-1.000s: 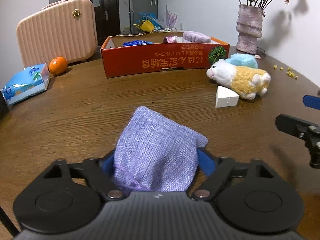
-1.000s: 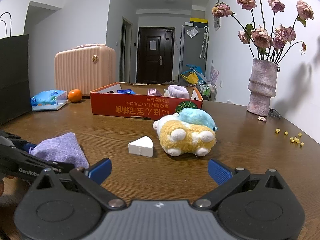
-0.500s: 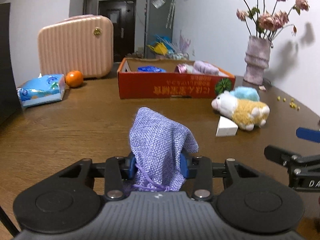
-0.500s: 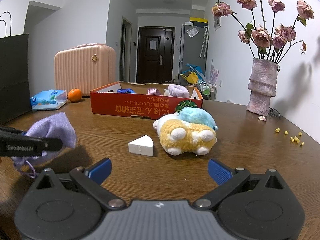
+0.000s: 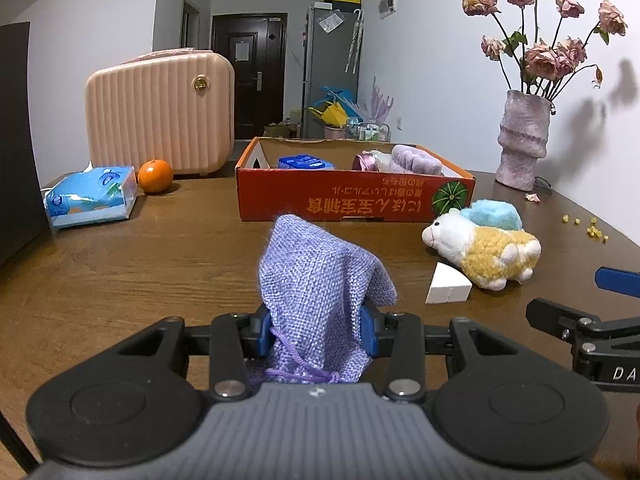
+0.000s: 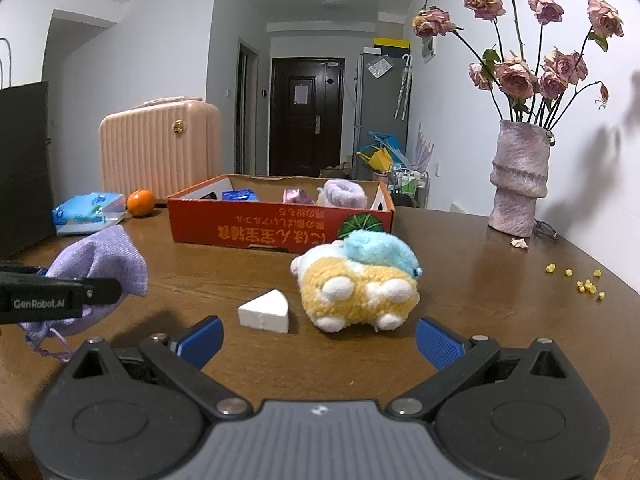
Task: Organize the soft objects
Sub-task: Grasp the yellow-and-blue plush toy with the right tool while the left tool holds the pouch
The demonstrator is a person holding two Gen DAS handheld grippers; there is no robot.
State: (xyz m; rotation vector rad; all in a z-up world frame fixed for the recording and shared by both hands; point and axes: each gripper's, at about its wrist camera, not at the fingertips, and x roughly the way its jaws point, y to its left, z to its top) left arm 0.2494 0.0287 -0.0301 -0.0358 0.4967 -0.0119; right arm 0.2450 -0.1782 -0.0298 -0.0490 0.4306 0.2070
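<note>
My left gripper [image 5: 316, 330] is shut on a purple woven drawstring pouch [image 5: 320, 292], held just above the brown table. From the right wrist view the same pouch [image 6: 100, 264] hangs at the far left in that gripper [image 6: 96, 292]. My right gripper [image 6: 318, 340] is open with nothing between its blue pads, low over the table. Ahead of it lie a yellow and white plush sheep [image 6: 356, 284] with a blue plush on top, and a white foam wedge [image 6: 266, 312]. The orange cardboard box [image 5: 352, 196] at the back holds a lilac fluffy item [image 5: 414, 160], a pink item and a blue packet.
A pink suitcase [image 5: 160, 112], an orange [image 5: 155, 176] and a blue tissue pack [image 5: 90, 196] stand at the back left. A vase of dried roses [image 5: 522, 144] is at the back right, with yellow crumbs [image 5: 588, 228] nearby. A black bag edges the left.
The left gripper closed on the purple pouch and lifted it off the table, tilting upward. The right gripper stayed still and open.
</note>
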